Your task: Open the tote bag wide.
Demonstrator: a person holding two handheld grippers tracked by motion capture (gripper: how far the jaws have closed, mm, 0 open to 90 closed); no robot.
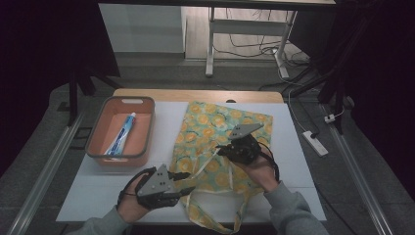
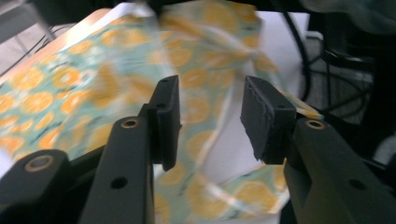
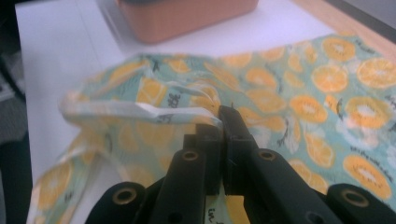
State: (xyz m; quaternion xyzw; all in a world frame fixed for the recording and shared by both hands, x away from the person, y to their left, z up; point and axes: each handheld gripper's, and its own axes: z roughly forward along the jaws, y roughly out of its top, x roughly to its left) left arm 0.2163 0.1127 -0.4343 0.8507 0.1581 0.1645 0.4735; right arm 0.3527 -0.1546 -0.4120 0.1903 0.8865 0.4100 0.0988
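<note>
My right claw point(image 3: 223, 122) is clenched on the top edge of the orange-print cloth bag point(image 1: 215, 142), lifting that edge off the white surface point(image 1: 98, 186) while the rest of the bag lies flat in the middle. My left claw point(image 2: 210, 116) stands released, its jaws apart with nothing pressed between them, the bag's fabric and a handle strap point(image 1: 215, 223) just beyond. Farther left on the surface, well apart from the bag, sits an orange bin point(image 1: 147, 128) with a tube of toothpaste point(image 1: 121, 134) lying inside.
</note>
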